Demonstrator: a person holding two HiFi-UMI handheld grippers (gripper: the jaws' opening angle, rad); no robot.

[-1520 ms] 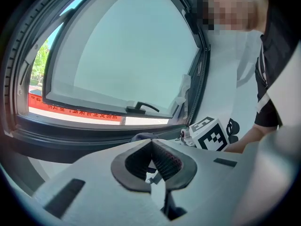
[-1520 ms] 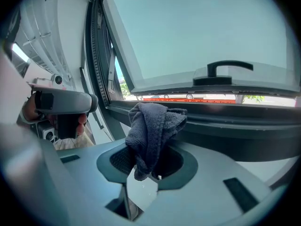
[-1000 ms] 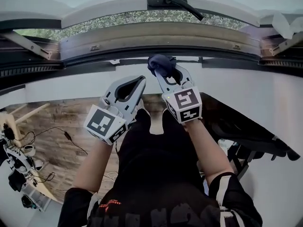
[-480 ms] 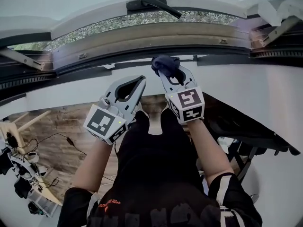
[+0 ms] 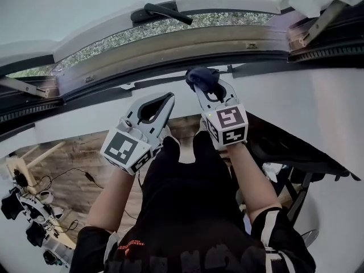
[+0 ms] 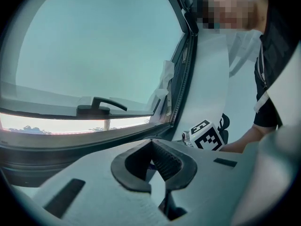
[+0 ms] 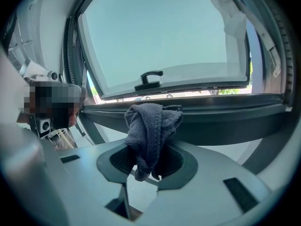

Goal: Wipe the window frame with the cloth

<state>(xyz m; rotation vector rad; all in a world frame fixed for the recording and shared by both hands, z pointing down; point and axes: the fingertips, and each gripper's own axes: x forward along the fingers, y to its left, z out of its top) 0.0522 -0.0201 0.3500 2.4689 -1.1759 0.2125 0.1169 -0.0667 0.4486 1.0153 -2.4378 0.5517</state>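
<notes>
Head view: my two tongs are raised toward a window, with a dark cloth in the right pair.
My right tongs [image 5: 205, 84] are clamped on a bunched dark blue cloth [image 5: 199, 77]. The cloth sticks out past their tips, close to the lower rail of the window frame [image 5: 170, 45]; I cannot tell whether it touches the rail. My left tongs [image 5: 169, 97], just beside the right pair and slightly further from the frame, are closed on nothing. Beyond both tips sits a black window handle [image 5: 160, 11].
</notes>
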